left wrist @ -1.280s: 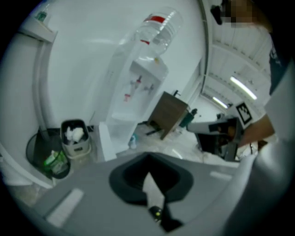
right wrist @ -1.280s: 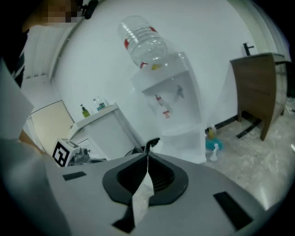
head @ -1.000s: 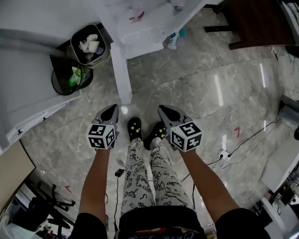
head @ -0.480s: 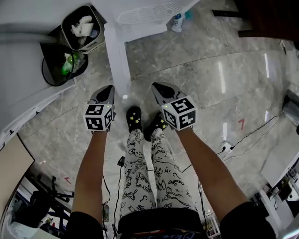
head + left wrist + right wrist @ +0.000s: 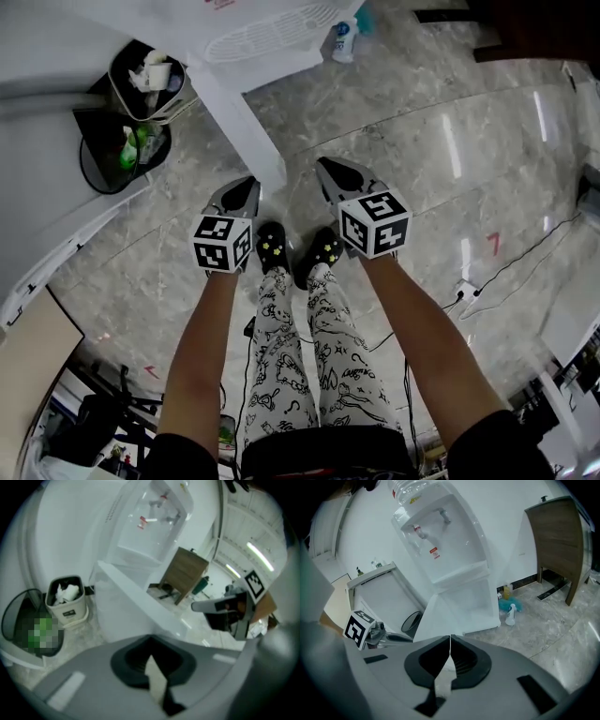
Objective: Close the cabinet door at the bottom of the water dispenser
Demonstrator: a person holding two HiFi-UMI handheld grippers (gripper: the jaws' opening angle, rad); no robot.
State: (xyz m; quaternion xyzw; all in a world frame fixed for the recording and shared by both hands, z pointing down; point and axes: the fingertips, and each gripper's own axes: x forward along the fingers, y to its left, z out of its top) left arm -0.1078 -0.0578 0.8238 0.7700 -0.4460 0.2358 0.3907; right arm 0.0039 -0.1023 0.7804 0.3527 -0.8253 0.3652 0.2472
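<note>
The white water dispenser [image 5: 440,541] stands ahead with its bottom cabinet door [image 5: 436,616] swung open toward me. In the head view the door [image 5: 239,117] runs as a white panel from the dispenser down to the floor between my grippers. My left gripper [image 5: 246,185] is shut and empty, its tip just left of the door's free edge. The right gripper [image 5: 325,169] is shut and empty too, a short way right of that edge. In the left gripper view the door [image 5: 131,606] lies close ahead of the shut left gripper [image 5: 150,641]. The right gripper [image 5: 450,638] points at the open cabinet.
A small bin full of trash [image 5: 150,80] and a black round bin [image 5: 117,155] stand left of the dispenser. A spray bottle [image 5: 342,37] lies at its right, and wooden furniture [image 5: 525,28] beyond. Cables [image 5: 469,291] trail on the marble floor. My feet [image 5: 295,253] stand just behind the grippers.
The head view has shifted. Both grippers have come nearer the door's free edge, the left one moving right toward it. Both stay shut.
</note>
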